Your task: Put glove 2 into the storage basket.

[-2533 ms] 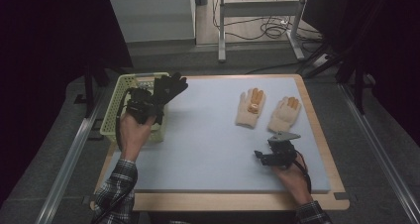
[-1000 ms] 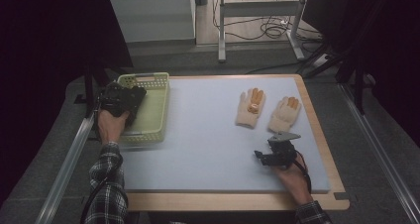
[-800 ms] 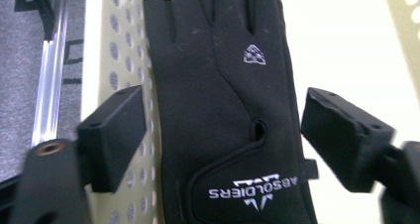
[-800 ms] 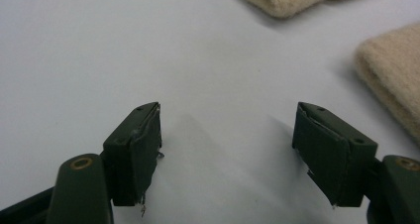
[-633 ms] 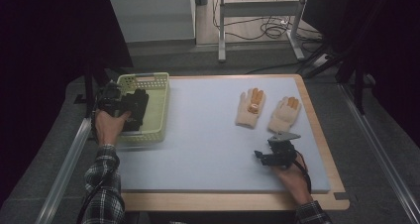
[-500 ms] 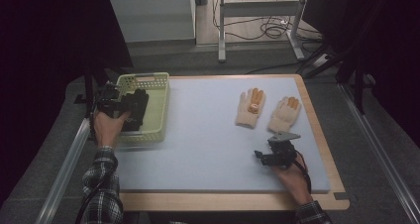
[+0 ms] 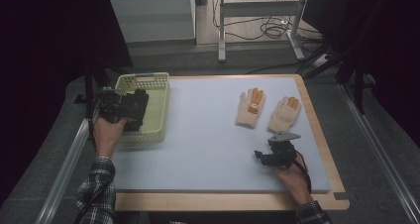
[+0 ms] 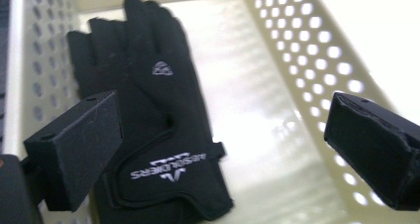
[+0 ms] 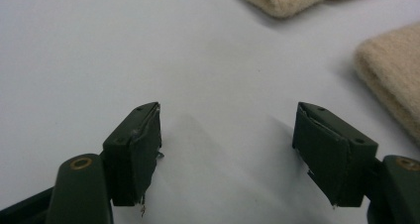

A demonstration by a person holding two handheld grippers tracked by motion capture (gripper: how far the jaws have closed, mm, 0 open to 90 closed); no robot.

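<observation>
**Black glove dropped in basket**

In the yellow basket (image 7: 157, 110) at the worktop's left edge lies the black glove (image 8: 148, 115), flat beneath the left tool (image 8: 223, 149), whose jaws have just been opening and hold nothing. The placing step looks complete. Next likely comes the cream gloves (image 7: 267, 110), just beyond the right tool (image 9: 225, 149), released and resting.

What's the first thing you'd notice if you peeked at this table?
Probably the black glove lying flat in the pale yellow basket at the table's left edge, with the left gripper above it, its fingers wide open after just letting go. Next, the two cream gloves with orange patches, side by side toward the far right of the grey mat. The right gripper rests open just in front of them.
</observation>
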